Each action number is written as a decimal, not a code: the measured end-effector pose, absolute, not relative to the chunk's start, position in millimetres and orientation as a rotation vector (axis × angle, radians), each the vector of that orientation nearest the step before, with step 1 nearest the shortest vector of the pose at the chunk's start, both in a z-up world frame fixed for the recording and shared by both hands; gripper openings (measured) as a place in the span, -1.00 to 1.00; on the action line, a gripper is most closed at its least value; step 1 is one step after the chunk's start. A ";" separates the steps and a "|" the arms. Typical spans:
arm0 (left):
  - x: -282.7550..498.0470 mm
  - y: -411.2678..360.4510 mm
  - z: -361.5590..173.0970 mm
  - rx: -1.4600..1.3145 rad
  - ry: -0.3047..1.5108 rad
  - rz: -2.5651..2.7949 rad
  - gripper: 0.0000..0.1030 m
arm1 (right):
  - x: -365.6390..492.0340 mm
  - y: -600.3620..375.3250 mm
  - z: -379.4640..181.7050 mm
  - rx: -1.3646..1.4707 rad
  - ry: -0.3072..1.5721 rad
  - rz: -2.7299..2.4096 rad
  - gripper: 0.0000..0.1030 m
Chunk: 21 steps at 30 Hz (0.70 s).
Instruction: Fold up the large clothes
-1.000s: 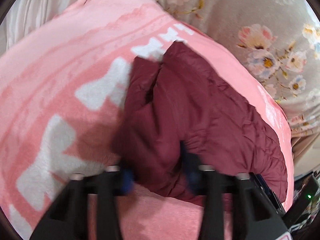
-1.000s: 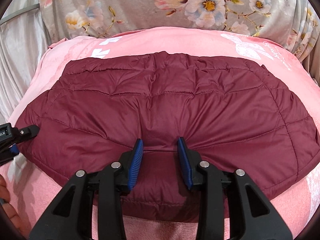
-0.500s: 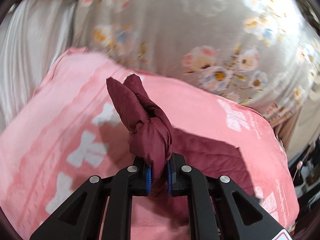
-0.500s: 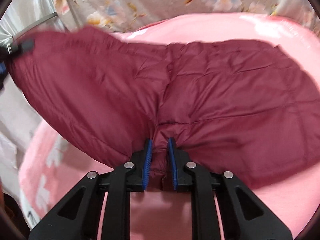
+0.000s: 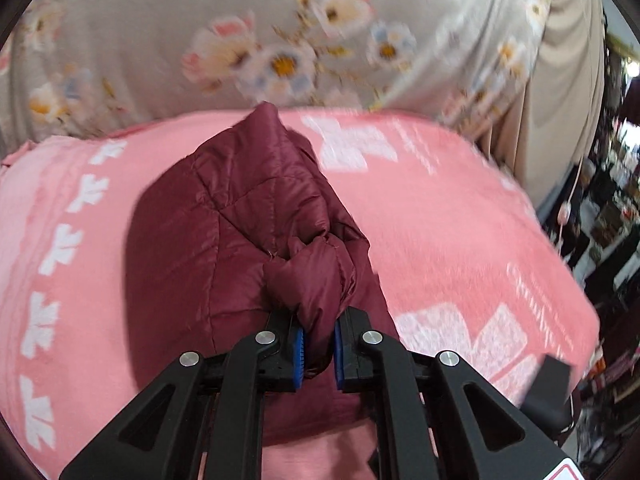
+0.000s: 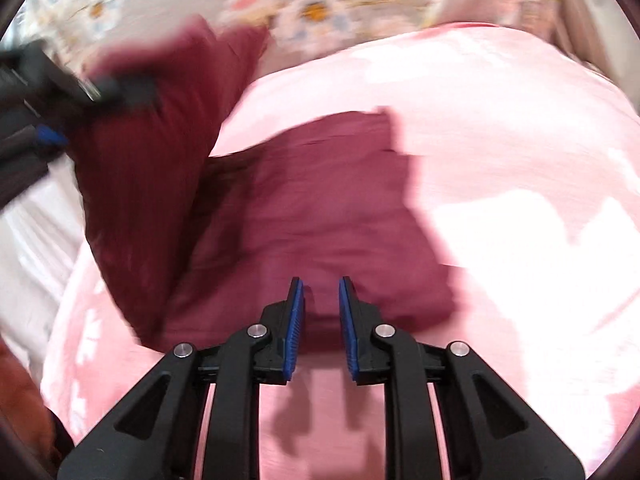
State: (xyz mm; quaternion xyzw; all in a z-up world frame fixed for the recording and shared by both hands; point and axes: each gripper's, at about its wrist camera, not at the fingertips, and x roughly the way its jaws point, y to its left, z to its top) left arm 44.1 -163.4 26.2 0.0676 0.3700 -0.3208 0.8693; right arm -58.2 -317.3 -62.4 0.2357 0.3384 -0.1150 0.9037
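Left gripper (image 5: 318, 344) has swung the maroon puffer jacket's (image 5: 240, 232) end up and over, jaws clamped on bunched fabric; jacket now lies doubled on the pink blanket (image 5: 460, 220). Right gripper (image 6: 320, 320), clamped half a second ago, now has jaws parted, apparently released; fold half laid.

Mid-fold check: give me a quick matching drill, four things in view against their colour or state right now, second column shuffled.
1. left gripper
2. right gripper
3. jacket
4. blanket

a. pink with white patterns
b. jaws parted, nothing between them
c. maroon, one end lifted
d. clamped on a bunched fold

Pairs: 1-d, 2-b, 3-c, 4-a
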 end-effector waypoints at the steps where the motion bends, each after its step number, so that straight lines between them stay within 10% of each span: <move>1: 42.3 -174.7 14.4 0.164 0.808 -0.675 -0.79 | -64.0 -323.7 -64.4 0.501 0.698 -0.252 -0.64; 7: 34.8 -195.0 -20.0 0.173 0.882 -0.706 -0.34 | -88.5 -348.7 -58.6 0.510 0.662 -0.325 -0.38; 11: 31.8 -146.9 32.8 0.001 0.780 -0.753 0.34 | -81.1 -350.7 -32.4 0.483 0.593 -0.309 -0.17; 21: 94.8 -62.0 23.5 0.016 0.799 -0.315 0.34 | -15.2 -332.2 -4.2 0.558 0.572 -0.099 0.24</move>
